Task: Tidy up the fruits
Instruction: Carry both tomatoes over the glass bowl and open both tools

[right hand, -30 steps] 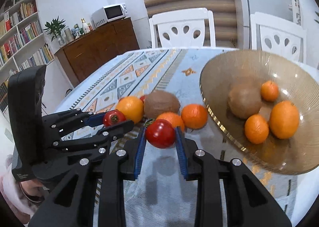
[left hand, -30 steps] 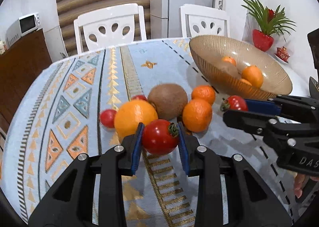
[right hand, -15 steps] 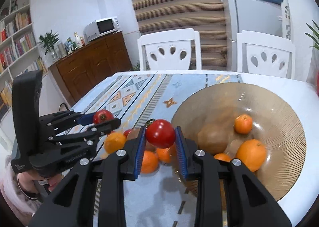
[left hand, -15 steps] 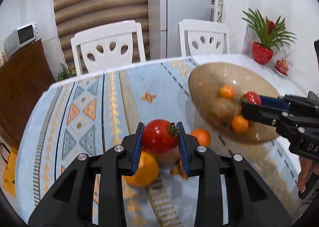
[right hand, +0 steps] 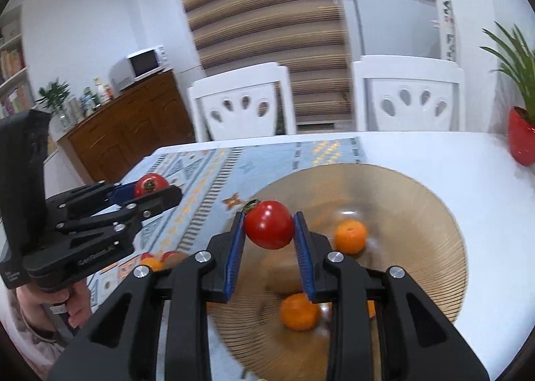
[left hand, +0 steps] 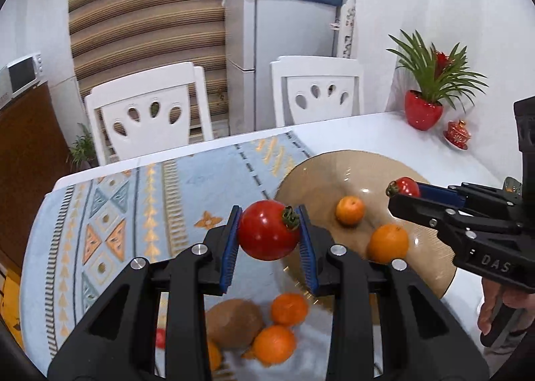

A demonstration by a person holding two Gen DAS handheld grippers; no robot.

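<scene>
On the left, the left hand-held gripper [left hand: 268,234] pinches a red tomato [left hand: 268,234] between its blue pads, held in the air above the patterned cloth [left hand: 147,207] and just short of the near rim of the amber glass bowl [left hand: 431,254]. Below it on the bench [left hand: 384,127], a kiwi [left hand: 234,323] and two mandarins [left hand: 277,331] lie loose beside the bowl, with a smaller red fruit partly hidden behind the gripper arm.

Further right, the right hand-held gripper [right hand: 269,230] is clamped on a second tomato [right hand: 269,229] and hangs over the bowl's interior, where a small mandarin [right hand: 350,236] and a larger orange [right hand: 299,310] already rest; the bowl is blurred in that view.

The step in hand looks like the carry and drop: both tomatoes are lifted and headed for the bowl. The right one seems ready first, needing only to be lowered close to a bare patch of glass and let go gently so it does not roll against the citrus. The left must travel further right over the rim, clear of the other gripper, before releasing.
</scene>
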